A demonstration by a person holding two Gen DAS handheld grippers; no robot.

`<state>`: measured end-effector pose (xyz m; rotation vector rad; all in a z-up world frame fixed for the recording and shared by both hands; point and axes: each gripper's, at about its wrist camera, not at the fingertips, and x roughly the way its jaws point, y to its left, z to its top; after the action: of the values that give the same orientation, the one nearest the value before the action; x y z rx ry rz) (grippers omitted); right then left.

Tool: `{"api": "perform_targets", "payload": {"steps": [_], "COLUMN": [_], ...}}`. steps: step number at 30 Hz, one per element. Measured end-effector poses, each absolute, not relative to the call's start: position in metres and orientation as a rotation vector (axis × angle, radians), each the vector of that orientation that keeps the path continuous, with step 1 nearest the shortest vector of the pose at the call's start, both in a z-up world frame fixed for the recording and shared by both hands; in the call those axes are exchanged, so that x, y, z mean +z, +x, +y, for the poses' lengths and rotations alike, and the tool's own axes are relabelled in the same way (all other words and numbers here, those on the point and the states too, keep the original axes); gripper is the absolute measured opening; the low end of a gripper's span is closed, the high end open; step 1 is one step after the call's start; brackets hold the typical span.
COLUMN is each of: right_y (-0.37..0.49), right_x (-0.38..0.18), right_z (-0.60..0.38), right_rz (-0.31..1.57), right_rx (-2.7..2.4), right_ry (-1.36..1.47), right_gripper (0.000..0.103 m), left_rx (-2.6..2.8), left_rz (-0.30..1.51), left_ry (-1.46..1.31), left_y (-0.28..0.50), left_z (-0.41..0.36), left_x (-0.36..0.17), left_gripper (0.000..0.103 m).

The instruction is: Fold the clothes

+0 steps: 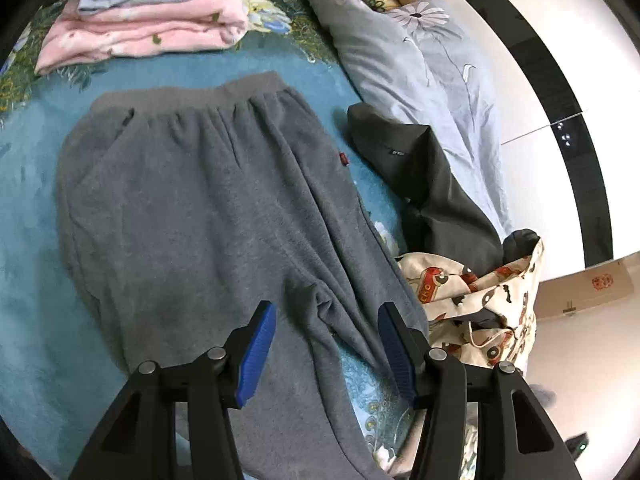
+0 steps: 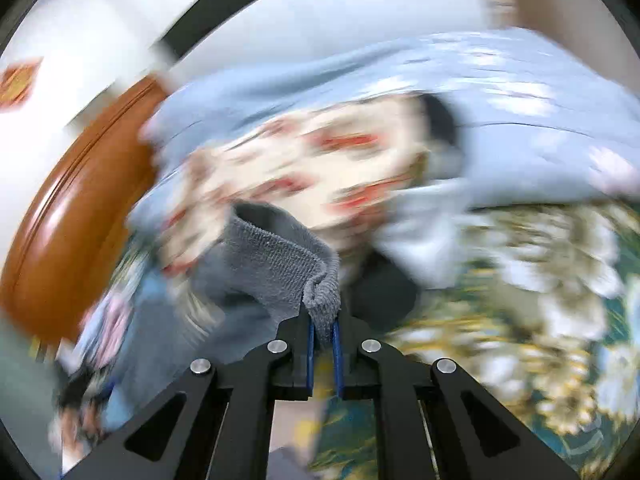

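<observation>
Right gripper was pinching a ribbed grey hem, pads pressed together on the cloth, and the heavy blur in its view suggested it was swinging fast. Left gripper hung spread over the grey pants, holding nothing, just above the crotch seam. Those pants lay flat on the bed, waistband toward the headboard edge, legs running off the near edge of the view. A folded stack sat at the far left corner; a dark garment and a printed one lay crumpled along the right edge against the quilt. I judged the hem to be a pant leg's cuff, carried over for a fold, though the blur hid its path. Next, the cuff would need laying square, with the left gripper steadying the middle.
</observation>
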<state>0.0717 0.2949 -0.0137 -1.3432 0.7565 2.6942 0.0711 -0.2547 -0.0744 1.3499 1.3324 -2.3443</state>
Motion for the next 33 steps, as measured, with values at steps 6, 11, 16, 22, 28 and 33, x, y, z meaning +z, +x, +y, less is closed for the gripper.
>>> {"api": "perform_targets", "payload": {"steps": [6, 11, 16, 22, 28, 33], "right_y": [0.055, 0.039, 0.064, 0.1, 0.122, 0.134], "right_x": [-0.089, -0.088, -0.068, -0.105, -0.157, -0.17], "right_z": [0.292, 0.283, 0.287, 0.218, 0.174, 0.178], "right_rz": [0.723, 0.641, 0.656, 0.699, 0.746, 0.816], "right_rx": [2.467, 2.463, 2.467, 2.473, 2.314, 2.199], "right_ry": [-1.523, -1.549, -1.51, -1.994, -2.281, -2.299], "right_gripper": [0.007, 0.008, 0.046, 0.048, 0.048, 0.048], "left_rx": [-2.291, -2.266, -2.212, -2.052, -1.944, -1.936], "left_rz": [1.394, 1.447, 1.414, 1.379, 1.45, 1.537], "left_ry": [1.342, 1.295, 1.257, 1.269, 1.332, 1.306], "left_y": [0.08, 0.094, 0.11, 0.129, 0.141, 0.147], "left_z": [-0.271, -0.296, -0.338, -0.386, -0.389, -0.388], "left_x": [-0.078, -0.081, -0.085, -0.117, -0.161, -0.173], "left_gripper": [0.057, 0.057, 0.059, 0.061, 0.061, 0.06]}}
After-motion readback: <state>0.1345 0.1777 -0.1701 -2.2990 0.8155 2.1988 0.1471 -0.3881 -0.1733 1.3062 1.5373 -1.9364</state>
